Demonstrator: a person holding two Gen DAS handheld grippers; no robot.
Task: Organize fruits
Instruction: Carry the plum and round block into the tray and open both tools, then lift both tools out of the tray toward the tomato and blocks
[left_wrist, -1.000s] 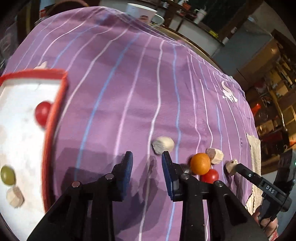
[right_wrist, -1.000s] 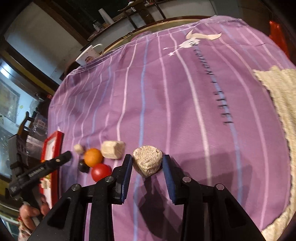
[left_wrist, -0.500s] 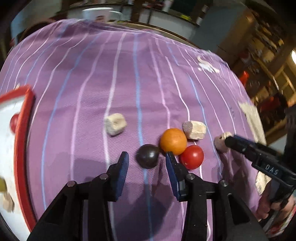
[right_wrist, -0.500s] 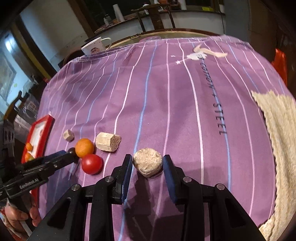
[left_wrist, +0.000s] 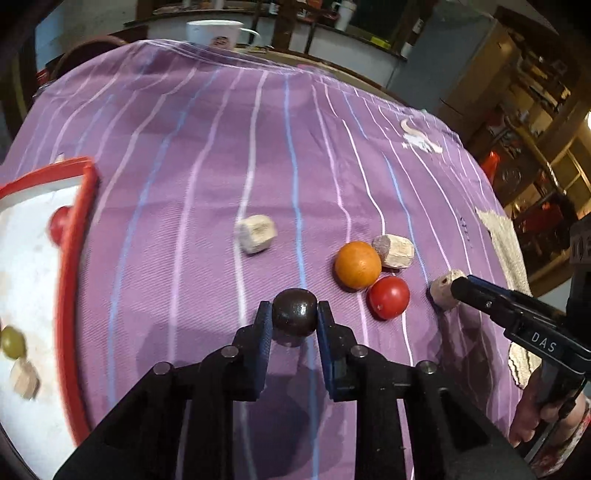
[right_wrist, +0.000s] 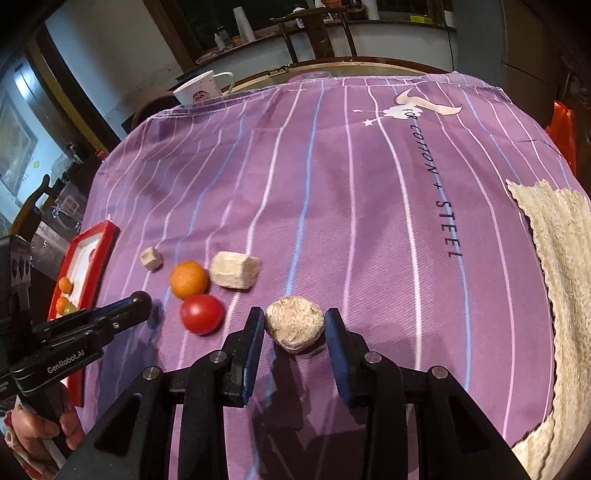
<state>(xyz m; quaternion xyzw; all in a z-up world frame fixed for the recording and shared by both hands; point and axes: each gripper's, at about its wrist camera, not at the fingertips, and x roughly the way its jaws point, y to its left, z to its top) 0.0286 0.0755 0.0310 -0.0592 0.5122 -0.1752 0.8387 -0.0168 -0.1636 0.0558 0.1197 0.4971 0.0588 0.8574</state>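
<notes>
Since a second ago the left claw has slid over and pinched the dark fruit; the right claw pinches a beige lump. Next, I judge: lift towards the red tray.

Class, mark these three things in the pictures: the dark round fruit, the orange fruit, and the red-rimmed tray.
dark round fruit (left_wrist: 294, 312), left wrist view, its shiny front face.
orange fruit (right_wrist: 188, 278), right wrist view, middle of its skin.
red-rimmed tray (left_wrist: 70, 280), left wrist view, its red right rim.
</notes>
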